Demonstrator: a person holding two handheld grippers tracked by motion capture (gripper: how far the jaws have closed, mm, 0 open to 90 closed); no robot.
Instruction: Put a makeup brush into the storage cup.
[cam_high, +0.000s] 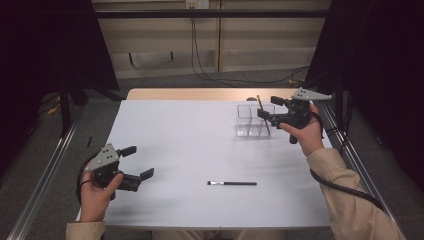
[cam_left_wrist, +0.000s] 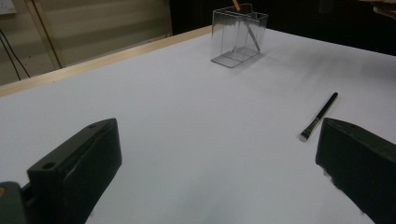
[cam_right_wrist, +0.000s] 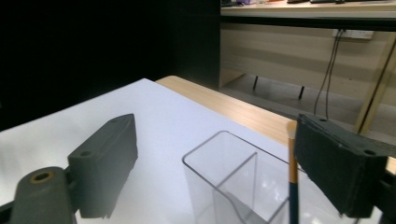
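Note:
A clear plastic container (cam_high: 248, 120) (cam_left_wrist: 238, 36) with a divider stands at the table's far right. A brush (cam_high: 263, 114) (cam_right_wrist: 293, 173) with a tan and dark handle leans inside it, tip up. My right gripper (cam_high: 268, 107) (cam_right_wrist: 215, 133) hovers open just above the container's rim, and the brush handle rises right beside one of its jaws. A second, black brush (cam_high: 232, 183) (cam_left_wrist: 320, 115) lies flat on the white table near the front middle. My left gripper (cam_high: 139, 161) (cam_left_wrist: 217, 140) is held open at the front left, with nothing between its jaws.
The white table top (cam_high: 180, 140) has a wooden strip (cam_high: 200, 94) along its far edge. Metal rails (cam_high: 45, 175) run along both sides. Cables (cam_high: 200, 70) hang on the far wall, and dark curtains flank the table.

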